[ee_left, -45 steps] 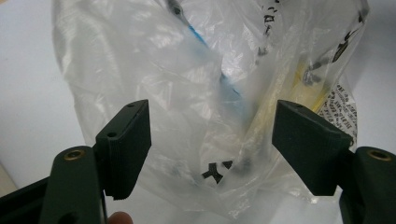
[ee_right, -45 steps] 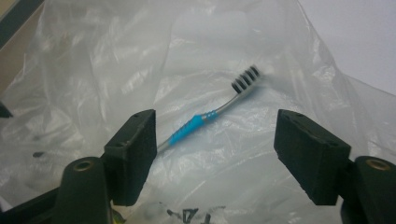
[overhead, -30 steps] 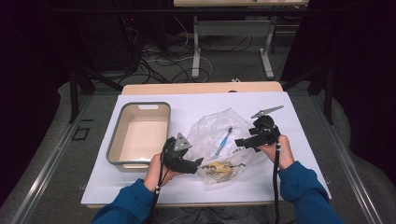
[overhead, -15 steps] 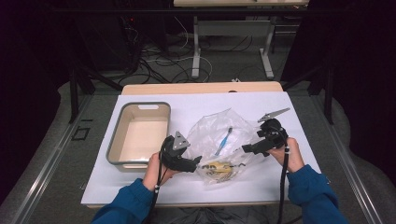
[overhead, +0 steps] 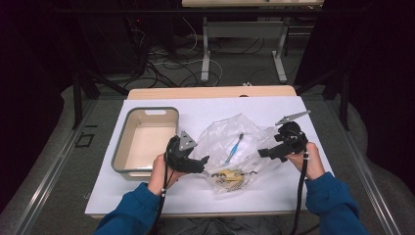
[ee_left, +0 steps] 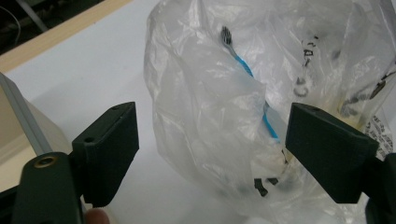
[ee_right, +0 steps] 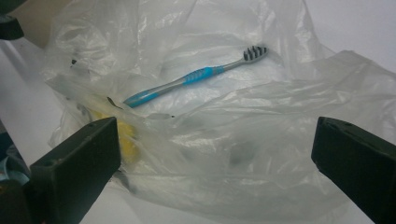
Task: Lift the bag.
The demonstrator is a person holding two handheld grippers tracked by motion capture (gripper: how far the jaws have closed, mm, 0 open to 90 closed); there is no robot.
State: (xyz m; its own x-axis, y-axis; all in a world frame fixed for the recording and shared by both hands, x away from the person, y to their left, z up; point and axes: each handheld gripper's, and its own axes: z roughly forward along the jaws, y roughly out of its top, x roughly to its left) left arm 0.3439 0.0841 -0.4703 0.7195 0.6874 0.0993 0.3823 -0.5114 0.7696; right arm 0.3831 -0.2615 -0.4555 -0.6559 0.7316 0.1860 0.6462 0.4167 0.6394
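Observation:
A crumpled clear plastic bag (overhead: 220,134) (ee_left: 205,116) (ee_right: 243,140) lies on the white sheet (overhead: 205,112). Inside it are a blue toothbrush (overhead: 234,148) (ee_left: 252,81) (ee_right: 196,77) and, at the near end, something yellow (overhead: 227,175) (ee_right: 126,140). My left gripper (overhead: 203,164) (ee_left: 212,149) is at the bag's left edge. Its jaws have just closed a little, with bag film between them and the pads not pressing on it. My right gripper (overhead: 262,152) (ee_right: 215,163) faces the bag's right side. Its jaws have just opened wide and eased back slightly, and they stand apart over loose film.
A beige tub with a grey rim (overhead: 120,147) stands left of the bag, close behind my left hand. The sheet covers a wooden table (overhead: 210,92). Beyond the table are cables and metal table legs on a dark floor.
My right hand has shifted a little to the right, away from the bag's middle. The left hand and the bag have stayed where they were.

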